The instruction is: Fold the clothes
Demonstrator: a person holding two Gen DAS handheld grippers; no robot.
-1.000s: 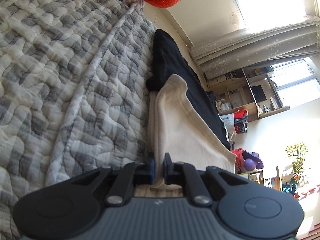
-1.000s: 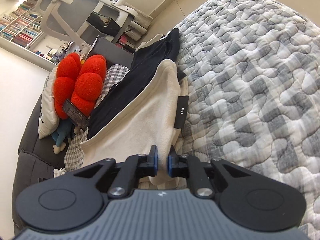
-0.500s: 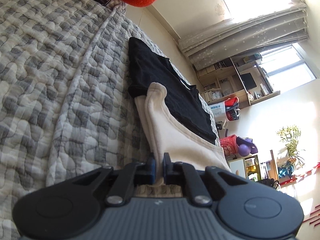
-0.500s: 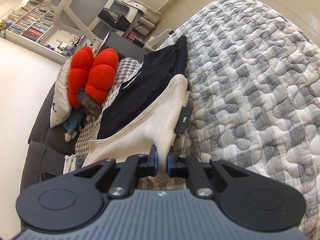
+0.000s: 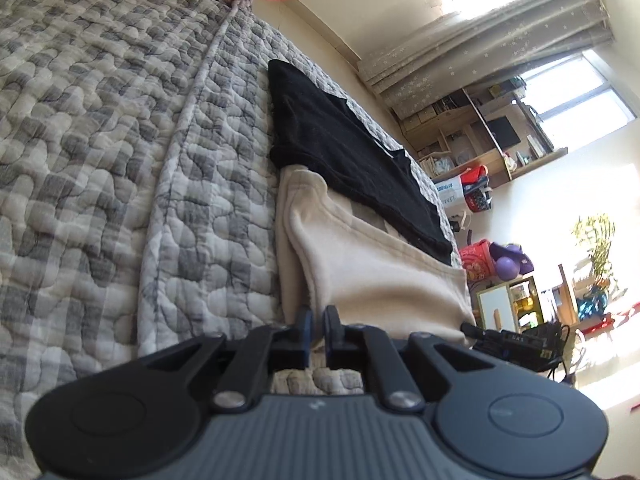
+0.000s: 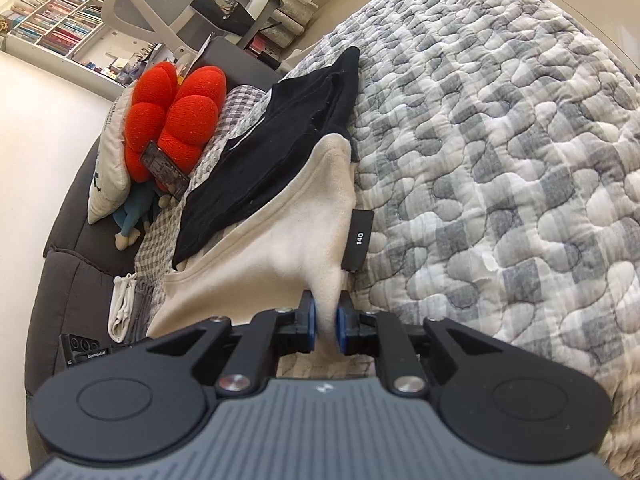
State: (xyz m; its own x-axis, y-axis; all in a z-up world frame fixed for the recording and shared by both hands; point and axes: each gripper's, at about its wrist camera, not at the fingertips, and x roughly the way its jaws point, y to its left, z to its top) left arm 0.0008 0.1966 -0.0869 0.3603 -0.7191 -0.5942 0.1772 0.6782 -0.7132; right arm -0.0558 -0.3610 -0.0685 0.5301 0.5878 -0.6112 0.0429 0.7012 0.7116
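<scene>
A cream fleece garment (image 5: 372,264) lies stretched on a grey checked quilt (image 5: 100,128). My left gripper (image 5: 316,332) is shut on one near corner of it. My right gripper (image 6: 325,324) is shut on the other near corner of the cream garment (image 6: 280,240), beside a black size tag (image 6: 359,240). A black garment (image 5: 340,156) lies flat just beyond it, also in the right wrist view (image 6: 280,140). The cream cloth sits low over the quilt (image 6: 500,160), its far edge touching the black garment.
A red flower cushion (image 6: 172,120), a white pillow (image 6: 110,160) and a blue plush toy (image 6: 132,220) sit on a dark sofa (image 6: 60,260) beyond the clothes. A white office chair (image 6: 180,4) stands behind. Shelves (image 5: 480,148) and a curtain (image 5: 480,48) line the far wall.
Both grippers have pulled back and lowered with the cream garment, drawing it away from the black one. More of the black garment now shows.
</scene>
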